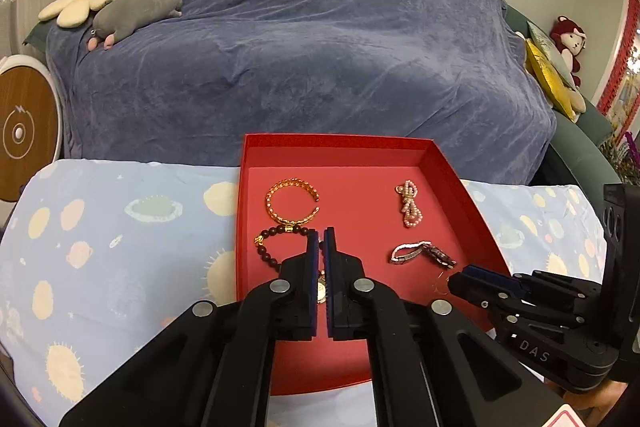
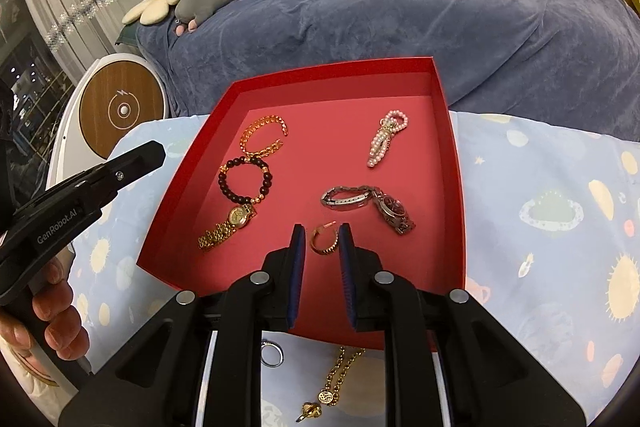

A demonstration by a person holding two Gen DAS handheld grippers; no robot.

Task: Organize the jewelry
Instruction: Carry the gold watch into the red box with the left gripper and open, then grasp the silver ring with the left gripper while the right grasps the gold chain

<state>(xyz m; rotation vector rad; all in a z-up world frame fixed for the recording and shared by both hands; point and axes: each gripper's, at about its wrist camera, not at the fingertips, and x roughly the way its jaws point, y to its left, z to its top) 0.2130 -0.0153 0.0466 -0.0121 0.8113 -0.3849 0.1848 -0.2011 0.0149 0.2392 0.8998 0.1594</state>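
A red tray [image 2: 332, 67] holds a gold bangle [image 2: 264, 137], a dark bead bracelet [image 2: 244, 183], a gold watch [image 2: 228, 227], a pearl hair clip [image 2: 386, 137] and a silver watch [image 2: 368, 205]. My right gripper [image 2: 322, 233] is low over the tray's near part. A gold hoop earring [image 2: 323, 242] sits between its pads, with a sliver of gap on the left side. My left gripper [image 1: 321, 237] is shut and empty. It hovers above the bead bracelet [image 1: 276, 243] and the gold watch [image 1: 321, 291]. The right gripper [image 1: 454, 281] shows at its side.
A silver ring [image 2: 272, 355] and a gold chain necklace [image 2: 340, 371] lie on the planet-print cloth [image 2: 540, 227] just in front of the tray. Behind the table is a sofa under a blue cover [image 1: 320, 47]. A hand [image 2: 52, 307] grips the left tool.
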